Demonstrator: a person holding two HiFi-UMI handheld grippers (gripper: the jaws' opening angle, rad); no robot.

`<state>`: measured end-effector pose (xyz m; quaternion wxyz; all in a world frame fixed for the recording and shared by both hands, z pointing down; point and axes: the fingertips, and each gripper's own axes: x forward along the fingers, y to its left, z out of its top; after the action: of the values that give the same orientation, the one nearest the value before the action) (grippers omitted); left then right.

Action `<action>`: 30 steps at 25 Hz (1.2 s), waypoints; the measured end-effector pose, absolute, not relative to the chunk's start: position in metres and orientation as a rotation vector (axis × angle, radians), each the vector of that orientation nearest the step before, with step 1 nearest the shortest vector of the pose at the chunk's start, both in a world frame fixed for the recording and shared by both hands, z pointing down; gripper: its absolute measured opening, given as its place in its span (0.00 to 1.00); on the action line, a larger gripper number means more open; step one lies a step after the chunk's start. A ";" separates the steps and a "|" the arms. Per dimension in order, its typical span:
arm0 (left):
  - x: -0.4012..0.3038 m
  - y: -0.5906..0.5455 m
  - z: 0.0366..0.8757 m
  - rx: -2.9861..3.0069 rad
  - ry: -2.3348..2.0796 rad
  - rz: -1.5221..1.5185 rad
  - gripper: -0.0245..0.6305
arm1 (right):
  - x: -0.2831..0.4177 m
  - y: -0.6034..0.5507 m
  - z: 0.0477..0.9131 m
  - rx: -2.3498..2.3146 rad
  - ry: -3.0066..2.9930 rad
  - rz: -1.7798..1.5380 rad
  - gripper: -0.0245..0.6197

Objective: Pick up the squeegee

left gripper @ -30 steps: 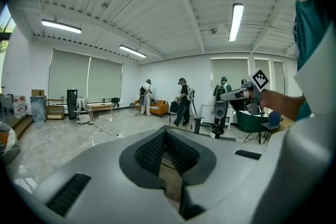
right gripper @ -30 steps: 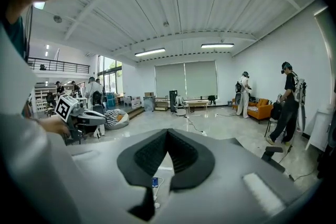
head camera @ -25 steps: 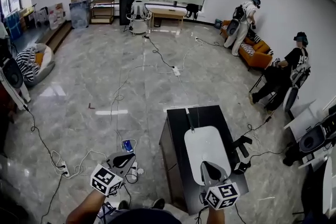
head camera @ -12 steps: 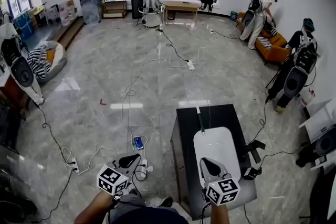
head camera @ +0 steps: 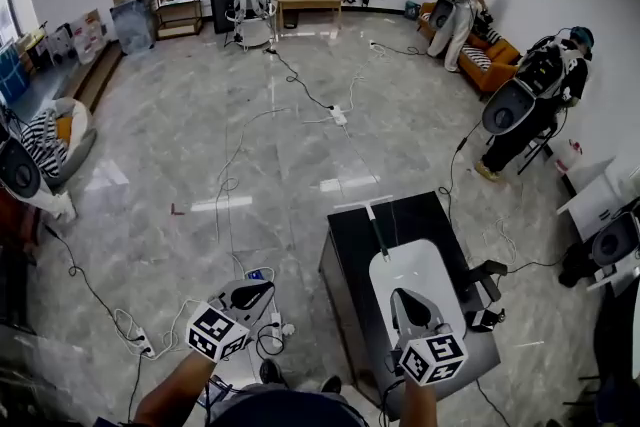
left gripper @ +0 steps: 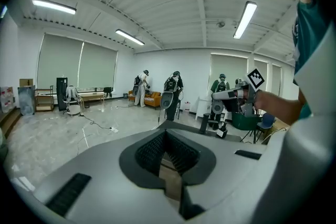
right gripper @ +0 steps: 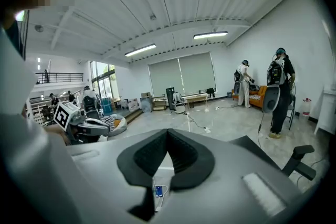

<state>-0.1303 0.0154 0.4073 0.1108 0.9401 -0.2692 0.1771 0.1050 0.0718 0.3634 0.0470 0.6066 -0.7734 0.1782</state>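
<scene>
The squeegee (head camera: 376, 229) is a thin stick with a pale far end and a dark handle. It lies on the black table (head camera: 345, 245), at the far end of a white oval board (head camera: 420, 265). My right gripper (head camera: 402, 294) hovers over the near end of that board, shut and empty, well short of the squeegee. My left gripper (head camera: 263, 288) hangs over the floor left of the table, also shut with nothing in it. In the left gripper view the left gripper's pads (left gripper: 167, 132) meet at the tip. The right gripper's pads (right gripper: 168, 131) meet likewise in the right gripper view.
Cables, a power strip (head camera: 140, 343) and a phone (head camera: 256, 275) lie on the marble floor left of the table. Black stands (head camera: 485, 277) sit by the table's right edge. People (head camera: 540, 80) stand and sit near an orange sofa (head camera: 490, 65) at the right wall.
The view has swung, and the table now sits slightly further right and closer. Both grippers have moved forward a little with the person. Both stay shut.
</scene>
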 end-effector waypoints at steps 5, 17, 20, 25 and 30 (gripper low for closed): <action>-0.138 -0.014 0.394 2.797 -0.738 0.487 0.05 | 0.101 0.047 0.349 1.912 -2.315 0.508 0.05; -0.132 -0.082 0.412 2.751 -0.940 0.456 0.05 | 0.163 -0.022 0.378 1.810 -2.312 0.484 0.05; -0.119 -0.092 0.417 2.701 -0.986 0.467 0.05 | 0.182 -0.050 0.383 1.769 -2.320 0.481 0.05; -0.099 -0.111 0.424 2.679 -1.007 0.461 0.05 | 0.203 -0.094 0.406 1.696 -2.320 0.473 0.05; -0.096 -0.122 0.439 2.659 -1.005 0.494 0.05 | 0.215 -0.134 0.442 1.653 -2.301 0.482 0.05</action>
<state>-0.0961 -0.1219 0.4395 0.1278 0.9140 -0.3455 0.1699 0.2151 -0.1337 0.4418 0.1335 0.5700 -0.7936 0.1661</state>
